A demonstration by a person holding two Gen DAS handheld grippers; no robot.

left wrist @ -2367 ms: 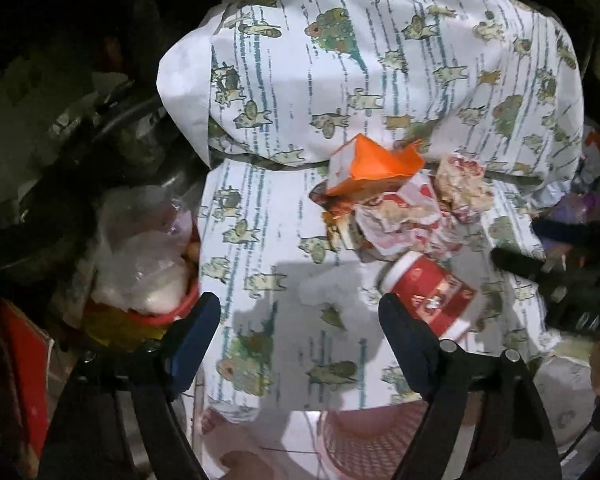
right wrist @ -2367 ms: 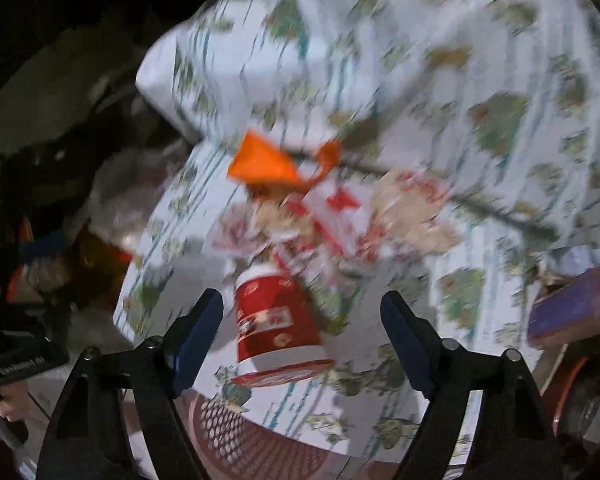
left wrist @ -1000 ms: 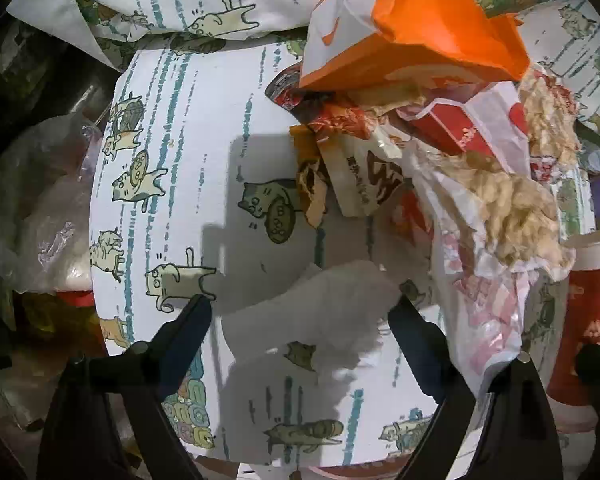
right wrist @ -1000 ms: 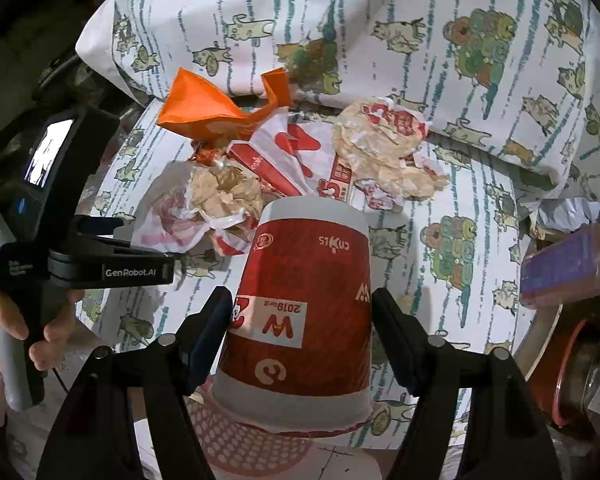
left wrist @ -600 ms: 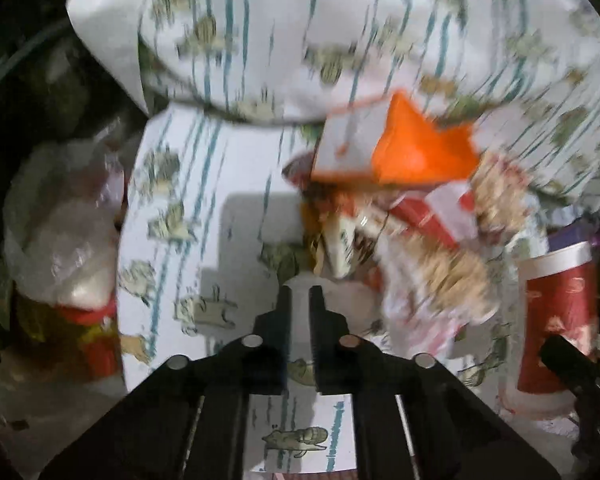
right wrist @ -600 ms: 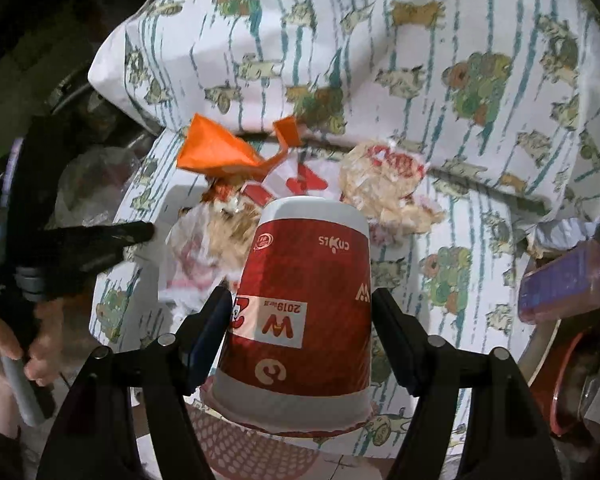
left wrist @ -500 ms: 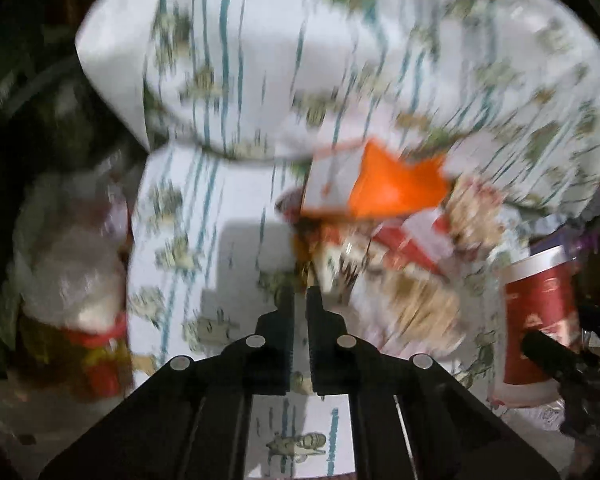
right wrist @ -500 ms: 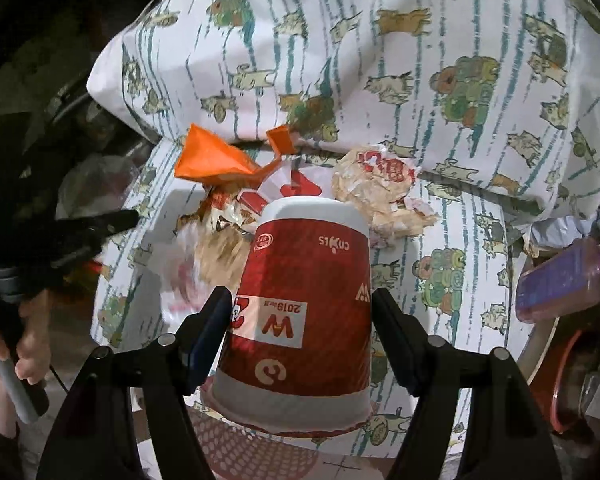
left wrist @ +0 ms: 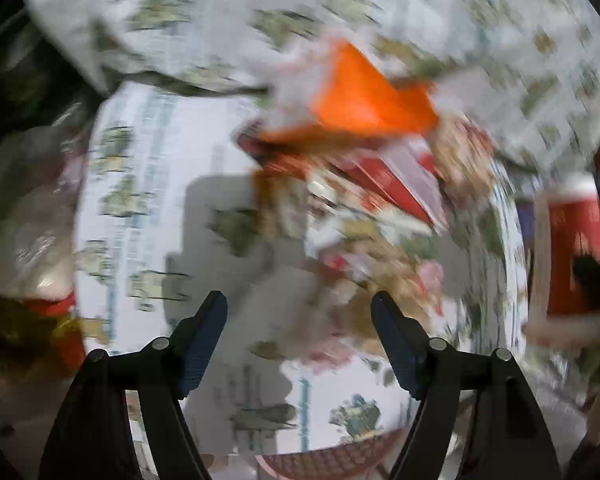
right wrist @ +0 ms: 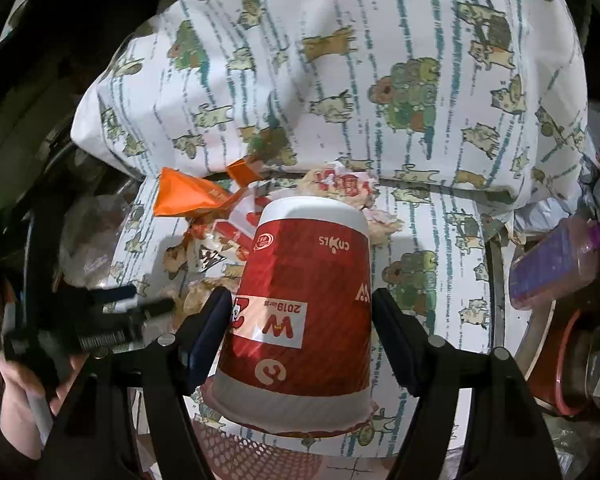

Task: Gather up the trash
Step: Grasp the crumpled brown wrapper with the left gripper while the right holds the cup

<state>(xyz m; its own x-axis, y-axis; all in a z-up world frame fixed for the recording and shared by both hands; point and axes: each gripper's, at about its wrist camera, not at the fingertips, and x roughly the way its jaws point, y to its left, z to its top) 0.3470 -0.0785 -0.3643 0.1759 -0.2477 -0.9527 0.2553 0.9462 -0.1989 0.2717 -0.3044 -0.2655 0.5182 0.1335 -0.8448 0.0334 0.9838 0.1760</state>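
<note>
My right gripper (right wrist: 300, 316) is shut on a red paper cup (right wrist: 308, 304), held upside down above the cat-print cloth (right wrist: 440, 248). The cup also shows at the right of the blurred left wrist view (left wrist: 572, 256). A pile of trash lies on the cloth: an orange wrapper (left wrist: 360, 96) (right wrist: 188, 196), red-and-white food papers (left wrist: 396, 184) and crumpled wrappers (right wrist: 340, 188). My left gripper (left wrist: 300, 316) is open, with crumpled paper (left wrist: 364, 300) just ahead between its fingers. It shows at the left of the right wrist view (right wrist: 140, 300).
A cat-print pillow (right wrist: 340, 72) lies behind the trash. A clear plastic bag over a red container (left wrist: 28, 240) sits to the left. A purple bottle (right wrist: 556, 264) lies at the right. A pink mesh basket (right wrist: 252, 456) is below the cloth's front edge.
My left gripper was shut half a second ago and has opened, moving in toward the crumpled wrappers. My right gripper still holds the red cup, almost unmoved.
</note>
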